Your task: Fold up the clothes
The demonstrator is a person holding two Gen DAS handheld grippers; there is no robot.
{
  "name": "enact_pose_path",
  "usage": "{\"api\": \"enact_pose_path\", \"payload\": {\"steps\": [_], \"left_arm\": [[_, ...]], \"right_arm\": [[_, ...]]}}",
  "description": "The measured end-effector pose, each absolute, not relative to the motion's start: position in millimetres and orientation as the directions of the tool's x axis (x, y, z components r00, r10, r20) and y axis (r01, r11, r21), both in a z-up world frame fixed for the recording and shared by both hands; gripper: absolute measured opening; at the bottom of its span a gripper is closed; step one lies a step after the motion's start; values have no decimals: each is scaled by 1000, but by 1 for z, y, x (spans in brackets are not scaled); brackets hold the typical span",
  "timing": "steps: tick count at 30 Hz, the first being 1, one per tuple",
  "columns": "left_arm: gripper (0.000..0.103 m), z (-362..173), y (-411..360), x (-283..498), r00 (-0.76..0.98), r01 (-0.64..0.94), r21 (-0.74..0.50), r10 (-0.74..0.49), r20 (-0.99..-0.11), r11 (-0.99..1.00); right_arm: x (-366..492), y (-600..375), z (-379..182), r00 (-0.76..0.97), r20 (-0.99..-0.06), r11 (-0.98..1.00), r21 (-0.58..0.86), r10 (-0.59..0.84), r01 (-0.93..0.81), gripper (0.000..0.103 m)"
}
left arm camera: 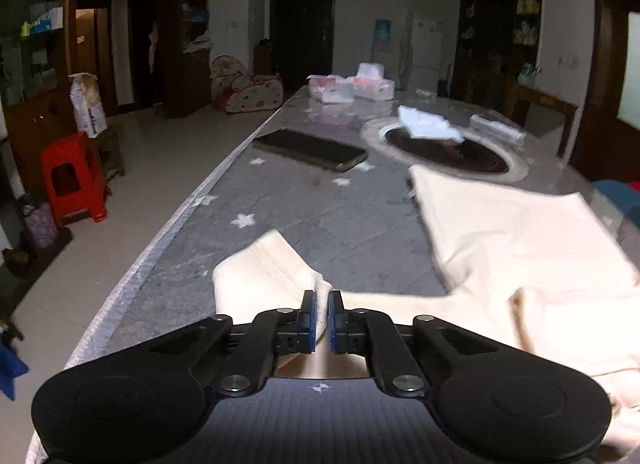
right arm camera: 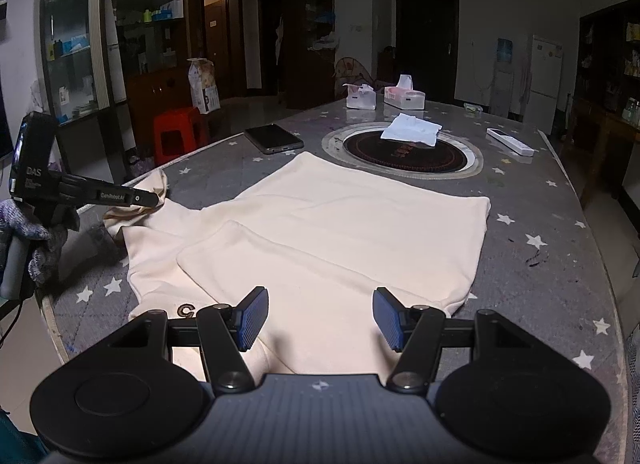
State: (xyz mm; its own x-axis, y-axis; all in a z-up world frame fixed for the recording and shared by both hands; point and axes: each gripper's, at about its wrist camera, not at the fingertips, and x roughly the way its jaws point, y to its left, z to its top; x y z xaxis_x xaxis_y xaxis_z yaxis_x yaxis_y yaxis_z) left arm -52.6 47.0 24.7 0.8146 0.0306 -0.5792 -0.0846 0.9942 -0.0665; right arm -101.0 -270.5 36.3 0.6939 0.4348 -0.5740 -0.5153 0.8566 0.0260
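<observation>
Both tongs hang over the cream garment (right arm camera: 320, 232): the left gripper (left arm camera: 322, 304) has its jaws pinched together on the sleeve cuff (left arm camera: 264, 268), while the right gripper (right arm camera: 320, 318) stands about half open above the near edge, gripping nothing. Spread on the star-print table (right arm camera: 540, 224), the garment lies mostly flat, with 1 sleeve already laid across its body. Its long axis runs from the near collar end, by a small dark letter, to the far hem beside the round inlay (right arm camera: 404, 152). Being soft, light and limp, it will likely sag and crease, so hems, cuffs or corners look the best holds. A phone (right arm camera: 274, 138), tissue boxes (right arm camera: 404, 96) and a remote (right arm camera: 510, 141) sit farther off.
</observation>
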Motion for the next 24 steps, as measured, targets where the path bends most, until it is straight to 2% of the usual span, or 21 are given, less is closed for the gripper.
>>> {"api": "enact_pose_path", "payload": {"steps": [7,14,18,22,24], "left_arm": [[5,75,15,-68,849,134,-261,-247,-468,956],[5,97,-45,-72,772,392,-376,-522,-362,840],[9,79,-76,-70,702,453,-373,-582,-410,810],[25,57,-88,-72,645,472,-347,-586,-490,810],[25,52,-82,-77,642,475,-329,-578,-504,816]], "right_arm": [[-102,-280,39,715,-553,870,38,428,-492,59],[-107,-298,41,742,-536,894,54,403,-446,59],[-108,-308,41,752,-535,906,67,386,-417,59],[-108,-315,41,751,-538,912,87,382,-401,58],[-106,-314,41,744,-543,909,94,389,-407,58]]}}
